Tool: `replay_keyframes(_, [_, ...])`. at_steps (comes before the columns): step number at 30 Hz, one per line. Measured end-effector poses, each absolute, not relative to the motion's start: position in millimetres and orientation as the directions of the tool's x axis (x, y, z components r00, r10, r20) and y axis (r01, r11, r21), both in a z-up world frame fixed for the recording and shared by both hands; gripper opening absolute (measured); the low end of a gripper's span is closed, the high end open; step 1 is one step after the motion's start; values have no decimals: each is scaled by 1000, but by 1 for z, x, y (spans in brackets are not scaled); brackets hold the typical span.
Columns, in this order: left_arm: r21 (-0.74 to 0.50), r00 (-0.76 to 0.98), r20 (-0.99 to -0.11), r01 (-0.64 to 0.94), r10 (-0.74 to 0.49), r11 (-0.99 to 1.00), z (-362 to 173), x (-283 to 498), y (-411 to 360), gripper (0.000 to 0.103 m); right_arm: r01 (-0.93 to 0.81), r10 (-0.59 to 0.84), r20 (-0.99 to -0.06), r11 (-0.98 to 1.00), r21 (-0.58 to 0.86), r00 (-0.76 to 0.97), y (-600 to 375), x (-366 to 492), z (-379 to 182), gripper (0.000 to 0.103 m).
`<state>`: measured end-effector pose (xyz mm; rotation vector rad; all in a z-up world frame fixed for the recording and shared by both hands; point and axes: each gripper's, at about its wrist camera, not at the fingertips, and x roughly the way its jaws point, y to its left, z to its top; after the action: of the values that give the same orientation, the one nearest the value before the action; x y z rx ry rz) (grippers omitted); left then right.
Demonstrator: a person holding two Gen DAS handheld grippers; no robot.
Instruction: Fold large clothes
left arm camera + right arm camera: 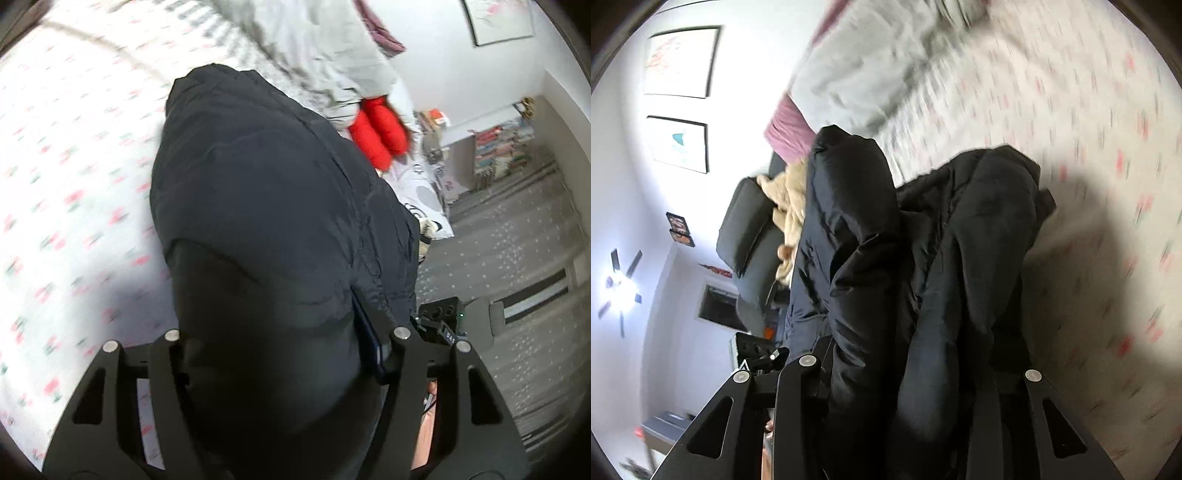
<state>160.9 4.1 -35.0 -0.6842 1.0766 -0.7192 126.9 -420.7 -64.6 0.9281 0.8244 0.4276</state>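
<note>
a puffer jacket (266, 206) hangs bunched between the fingers of the left gripper (284, 354) and the right gripper (916, 373), above a bed (74, 155). behind the jacket, a blanket (314, 48) lies on the bed beside a padded garment (380, 133). right of the bed, a bookshelf (498, 147) stands on the carpeted floor (517, 258). two framed pictures (681, 103) hang on the wall.

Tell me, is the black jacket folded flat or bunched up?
Bunched up. The black jacket hangs in thick, loose folds, lifted off the bed sheet by both hand-held grippers.
</note>
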Motion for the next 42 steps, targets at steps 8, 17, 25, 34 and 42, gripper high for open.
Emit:
replay_keyframes(8, [-728, 347, -508, 317, -789, 608, -15, 206, -53, 77, 16, 473, -444, 671, 741, 761, -480, 121, -21, 50])
replay_keyframes(17, [-594, 360, -688, 220, -630, 774, -60, 221, -73, 82, 349, 256, -707, 729, 589, 659, -511, 124, -68, 66])
replay_keyframes(25, [-335, 473, -782, 229, -405, 914, -7, 178, -81, 100, 352, 62, -729, 846, 401, 682, -475, 99, 7, 86])
replay_keyframes(34, [-133, 525, -816, 236, -241, 963, 18, 90, -78, 102, 278, -69, -773, 950, 143, 631, -380, 48, 32, 89])
replay_keyframes(42, [-94, 534, -820, 230, -206, 969, 1, 45, -77, 102, 277, -181, -789, 961, -14, 587, -320, 22, 0, 89])
